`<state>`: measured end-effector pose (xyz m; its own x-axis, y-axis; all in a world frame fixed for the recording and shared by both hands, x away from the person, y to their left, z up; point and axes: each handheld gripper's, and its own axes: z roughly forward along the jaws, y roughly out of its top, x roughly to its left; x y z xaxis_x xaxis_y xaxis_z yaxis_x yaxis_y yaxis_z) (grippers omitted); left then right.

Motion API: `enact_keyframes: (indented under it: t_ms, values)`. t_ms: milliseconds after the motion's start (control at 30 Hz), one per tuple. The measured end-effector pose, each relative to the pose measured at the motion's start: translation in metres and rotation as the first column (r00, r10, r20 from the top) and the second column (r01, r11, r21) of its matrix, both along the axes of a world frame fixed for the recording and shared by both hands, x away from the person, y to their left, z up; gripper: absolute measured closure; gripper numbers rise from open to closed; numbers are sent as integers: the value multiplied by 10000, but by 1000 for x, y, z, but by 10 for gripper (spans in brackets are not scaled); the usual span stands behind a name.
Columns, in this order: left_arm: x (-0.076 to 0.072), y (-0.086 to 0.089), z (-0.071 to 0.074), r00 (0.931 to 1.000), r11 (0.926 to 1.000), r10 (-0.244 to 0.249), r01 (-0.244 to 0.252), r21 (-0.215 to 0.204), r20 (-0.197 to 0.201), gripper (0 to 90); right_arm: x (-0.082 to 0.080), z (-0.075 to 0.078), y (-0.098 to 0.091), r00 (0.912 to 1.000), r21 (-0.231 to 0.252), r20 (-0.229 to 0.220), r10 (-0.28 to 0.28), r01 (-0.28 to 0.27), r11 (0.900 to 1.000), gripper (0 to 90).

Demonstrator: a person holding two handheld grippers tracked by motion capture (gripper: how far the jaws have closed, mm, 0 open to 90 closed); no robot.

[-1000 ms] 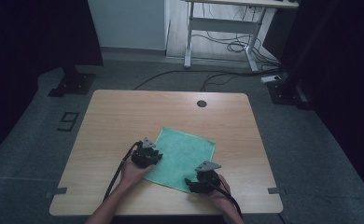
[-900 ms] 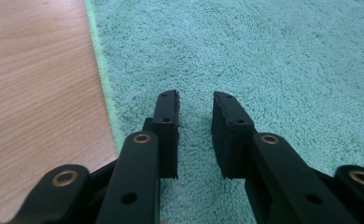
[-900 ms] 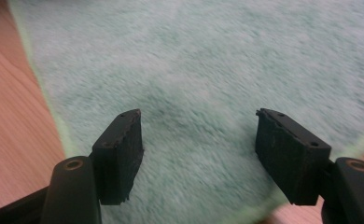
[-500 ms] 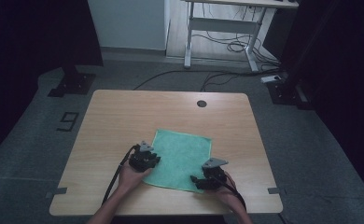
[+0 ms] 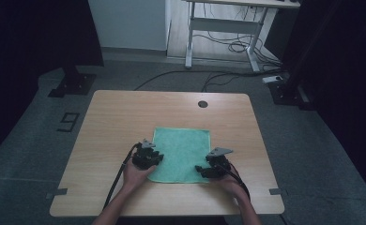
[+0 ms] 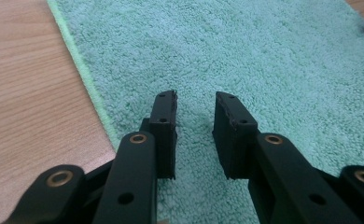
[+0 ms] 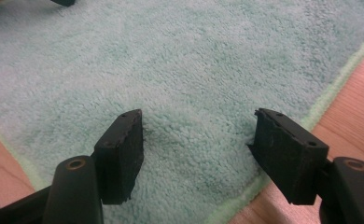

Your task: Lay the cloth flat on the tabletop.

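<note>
A mint-green terry towel (image 5: pixel 181 152) lies flat on the wooden table (image 5: pixel 125 112), its edges square to the table's. My left gripper (image 5: pixel 158 158) rests at the towel's near left edge. In the left gripper view its jaws (image 6: pixel 196 100) stand a narrow gap apart over the towel (image 6: pixel 245 46); they have just been opening, and nothing is between them. My right gripper (image 5: pixel 199 168) sits at the near right corner. Its jaws (image 7: pixel 199 116) are open wide above the towel (image 7: pixel 185 56), with the hem just beside the right finger (image 7: pixel 287 154).
A round cable hole (image 5: pixel 202 103) sits at the table's far edge. Behind the table, on the floor, stand a white desk frame (image 5: pixel 218 28) with loose cables, and black stand bases at left (image 5: pixel 73 84) and right (image 5: pixel 286 91).
The towel lay skewed on the table; now it lies square to the table's edges. The right gripper has shifted a little to the right along the towel's near edge. The left gripper stayed put.
</note>
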<state>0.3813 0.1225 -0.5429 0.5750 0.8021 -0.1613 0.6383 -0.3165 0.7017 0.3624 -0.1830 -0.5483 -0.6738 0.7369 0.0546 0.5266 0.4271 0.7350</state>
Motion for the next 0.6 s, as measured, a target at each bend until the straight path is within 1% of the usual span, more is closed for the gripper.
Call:
enact_keyframes:
  t_ms: [133, 200, 267, 500, 567, 600]
  values:
    - [-2, 0, 0, 10000, 10000, -23, 23, -21, -10, 688, -2, -1, -3, 9999, 104, 49, -148, 147, 9998, 331]
    - [-4, -1, 0, 10000, 10000, -46, 46, -15, 3, 687, -3, -1, -5, 9996, 206, 3, -271, 271, 9994, 330]
    - [-5, -1, 0, 10000, 10000, -84, 84, -26, -16, 687, -4, 0, -7, 9996, 167, -18, -287, 287, 9994, 330]
    - [-9, -2, 0, 9999, 9999, -161, 161, -45, -19, 682, -3, -1, -10, 9996, 287, -67, -268, 270, 9992, 330]
    - [-9, -2, 0, 9998, 9997, -208, 207, -123, -29, 669, -3, 0, -9, 9995, 258, -44, -310, 311, 9992, 320]
    - [-9, -2, 1, 9996, 9995, -271, 272, -166, 49, 655, -4, 0, -8, 9995, 228, -21, -323, 324, 9992, 313]
